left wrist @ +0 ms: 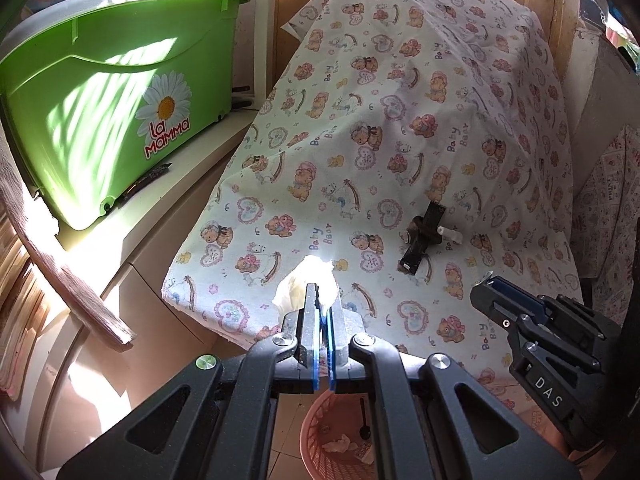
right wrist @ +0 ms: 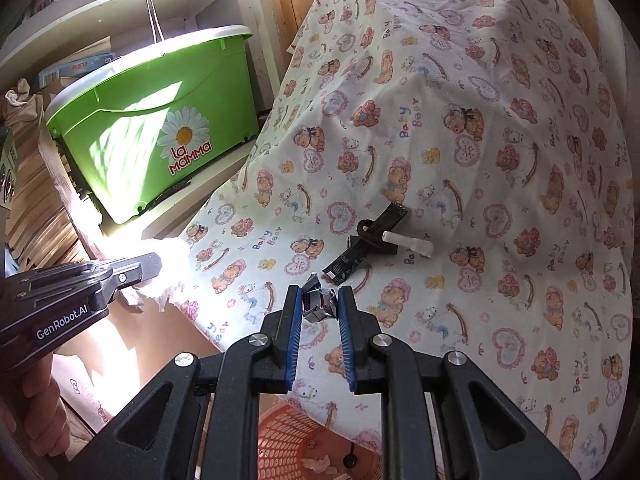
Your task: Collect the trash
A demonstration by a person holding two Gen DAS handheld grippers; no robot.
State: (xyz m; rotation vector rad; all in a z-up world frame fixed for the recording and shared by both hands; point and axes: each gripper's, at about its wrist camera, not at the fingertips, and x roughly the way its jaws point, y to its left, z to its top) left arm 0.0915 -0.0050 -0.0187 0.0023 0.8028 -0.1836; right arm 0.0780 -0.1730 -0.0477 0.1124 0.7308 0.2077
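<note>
white tissue wad [left wrist: 306, 286] pinched in nearly closed jaws of left gripper [left wrist: 323, 300], above counter edge; judged light, soft, crushable. crumpled foil wrapper [right wrist: 319, 300] nipped between part-open jaws of right gripper [right wrist: 319, 304]; light, springy, best taken mid-wad. pink basket [left wrist: 320, 412] below holds tissue scraps and a dark spoon.

our left gripper [left wrist: 323, 300] has its jaws pressed nearly together, pinching a white tissue wad [left wrist: 306, 286]. our right gripper [right wrist: 320, 300] sits just to its right, jaws narrowly apart around a crumpled foil scrap [right wrist: 319, 303].
</note>
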